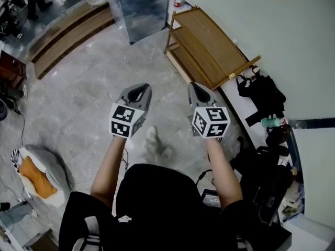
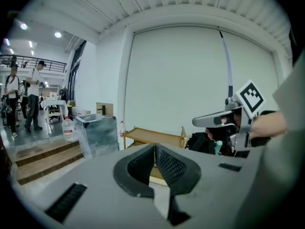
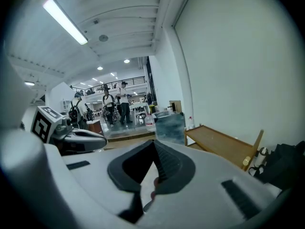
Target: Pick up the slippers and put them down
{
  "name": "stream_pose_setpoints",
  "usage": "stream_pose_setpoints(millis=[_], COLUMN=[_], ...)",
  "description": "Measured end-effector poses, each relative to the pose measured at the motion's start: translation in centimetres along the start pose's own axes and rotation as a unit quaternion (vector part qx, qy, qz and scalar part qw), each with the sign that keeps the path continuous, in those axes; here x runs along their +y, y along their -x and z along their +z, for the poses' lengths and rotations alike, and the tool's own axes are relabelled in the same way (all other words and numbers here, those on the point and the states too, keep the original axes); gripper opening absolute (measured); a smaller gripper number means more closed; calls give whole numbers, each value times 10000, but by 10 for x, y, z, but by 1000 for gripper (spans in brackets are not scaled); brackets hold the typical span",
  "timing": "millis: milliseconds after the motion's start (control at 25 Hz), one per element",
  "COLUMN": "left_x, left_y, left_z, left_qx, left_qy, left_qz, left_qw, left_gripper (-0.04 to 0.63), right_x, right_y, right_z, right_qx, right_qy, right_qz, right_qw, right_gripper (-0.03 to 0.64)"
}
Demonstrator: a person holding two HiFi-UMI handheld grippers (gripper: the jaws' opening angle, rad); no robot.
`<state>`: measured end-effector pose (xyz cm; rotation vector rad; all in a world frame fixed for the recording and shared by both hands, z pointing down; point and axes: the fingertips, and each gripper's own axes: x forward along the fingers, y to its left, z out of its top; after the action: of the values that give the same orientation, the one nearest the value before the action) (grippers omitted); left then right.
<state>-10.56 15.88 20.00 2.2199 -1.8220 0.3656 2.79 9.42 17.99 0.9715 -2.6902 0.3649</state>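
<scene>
No slipper shows clearly in any view. A pale blurred shape (image 1: 152, 141) lies on the floor below my hands, and I cannot tell what it is. Both grippers are held up side by side in the air and point toward the wooden rack (image 1: 209, 46). The left gripper (image 1: 141, 86) has its jaws together with nothing between them, as the left gripper view (image 2: 155, 147) confirms. My right gripper (image 1: 197, 86) is shut and empty too, its tips meeting in the right gripper view (image 3: 153, 143). Each gripper appears in the other's view: the right gripper (image 2: 224, 120) and the left gripper (image 3: 76, 137).
The low wooden rack stands against the white wall (image 1: 272, 30). Black bags (image 1: 261, 95) and clutter line the wall at the right. A white cushion with an orange middle (image 1: 36, 174) lies at the left. Wooden steps (image 1: 68, 33) and a grey bin (image 1: 144, 9) are farther off. People (image 3: 116, 99) stand far away.
</scene>
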Motion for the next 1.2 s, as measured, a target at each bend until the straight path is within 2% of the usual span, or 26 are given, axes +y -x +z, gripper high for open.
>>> stream_pose_setpoints(millis=[520, 1200], left_x=[-23, -40], left_y=[49, 77], left_z=[45, 72], left_qx=[-522, -945], left_qy=[-75, -413], left_qz=[55, 266], left_qw=[9986, 9943], left_gripper=[9, 9], right_x=[37, 57], right_y=[44, 66], right_z=[45, 59], right_qx=[-479, -776], right_qy=[408, 610], right_qz=[178, 317], right_qw=[9979, 9946], right_gripper=[-2, -2])
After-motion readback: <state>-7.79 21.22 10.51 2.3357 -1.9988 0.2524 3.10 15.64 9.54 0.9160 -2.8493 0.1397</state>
